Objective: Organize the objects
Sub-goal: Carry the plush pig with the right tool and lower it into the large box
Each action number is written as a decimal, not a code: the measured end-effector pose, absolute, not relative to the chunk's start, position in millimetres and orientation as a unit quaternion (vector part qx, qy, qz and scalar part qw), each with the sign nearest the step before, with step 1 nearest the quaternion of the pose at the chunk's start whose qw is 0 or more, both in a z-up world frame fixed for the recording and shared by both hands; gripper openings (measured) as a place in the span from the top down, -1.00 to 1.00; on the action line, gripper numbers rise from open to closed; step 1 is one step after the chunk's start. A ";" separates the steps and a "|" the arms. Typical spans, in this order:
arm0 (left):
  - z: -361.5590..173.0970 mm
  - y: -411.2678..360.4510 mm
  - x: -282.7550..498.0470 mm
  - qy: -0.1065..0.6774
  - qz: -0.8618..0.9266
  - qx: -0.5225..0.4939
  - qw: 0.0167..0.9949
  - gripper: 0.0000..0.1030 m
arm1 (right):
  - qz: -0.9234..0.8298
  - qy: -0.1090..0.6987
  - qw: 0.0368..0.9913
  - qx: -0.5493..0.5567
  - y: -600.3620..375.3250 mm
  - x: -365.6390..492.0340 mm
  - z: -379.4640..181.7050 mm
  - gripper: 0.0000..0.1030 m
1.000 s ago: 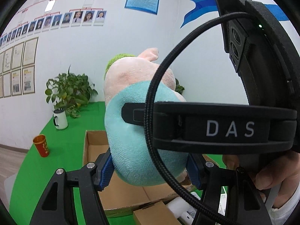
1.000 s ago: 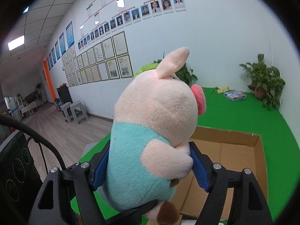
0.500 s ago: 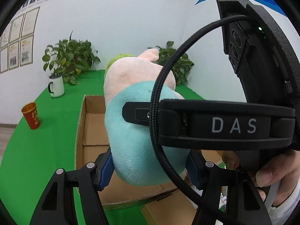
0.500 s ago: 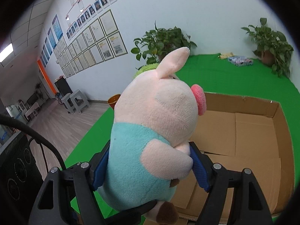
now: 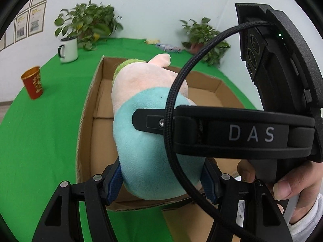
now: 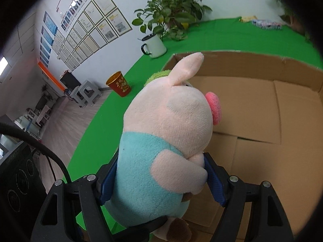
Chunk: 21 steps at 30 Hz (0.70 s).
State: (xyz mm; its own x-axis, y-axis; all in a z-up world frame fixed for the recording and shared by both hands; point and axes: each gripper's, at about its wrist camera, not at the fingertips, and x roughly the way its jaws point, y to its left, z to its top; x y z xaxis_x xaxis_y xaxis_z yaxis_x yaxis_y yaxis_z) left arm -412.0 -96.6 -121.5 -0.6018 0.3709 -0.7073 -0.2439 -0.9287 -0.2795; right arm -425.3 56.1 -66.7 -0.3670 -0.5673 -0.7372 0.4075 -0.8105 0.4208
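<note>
Both the left gripper (image 5: 161,183) and right gripper (image 6: 161,181) clamp a plush pig (image 6: 167,141) in a teal shirt above an open cardboard box (image 6: 262,111) on green cloth (image 5: 40,131).

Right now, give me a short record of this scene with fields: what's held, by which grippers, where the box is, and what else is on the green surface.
held item: plush pig, pink head, teal body, upright
left gripper: blue pads pressed on the plush's teal body
right gripper: pads pressed on the plush's sides
container: open cardboard box, directly behind and below the plush, no items visible inside
surface: green mat
other items: white mug, red-and-gold cup, potted plant behind the mug
person: hand gripping the right gripper's handle
</note>
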 end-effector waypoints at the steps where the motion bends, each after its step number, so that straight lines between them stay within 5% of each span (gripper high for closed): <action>1: -126.0 -99.2 -412.1 -0.080 0.889 -0.417 0.169 -0.27 | -0.818 -0.085 0.298 0.485 55.0 -426.1 -70.4 -0.47; 6: -138.1 -114.8 -415.1 -0.074 0.885 -0.438 0.142 -0.43 | -0.792 -0.114 0.318 0.508 50.6 -430.9 -90.0 -0.48; 21: -115.4 -151.9 -383.3 -0.076 0.905 -0.397 0.133 -0.41 | -0.776 -0.161 0.302 0.530 52.0 -437.7 -96.5 -0.76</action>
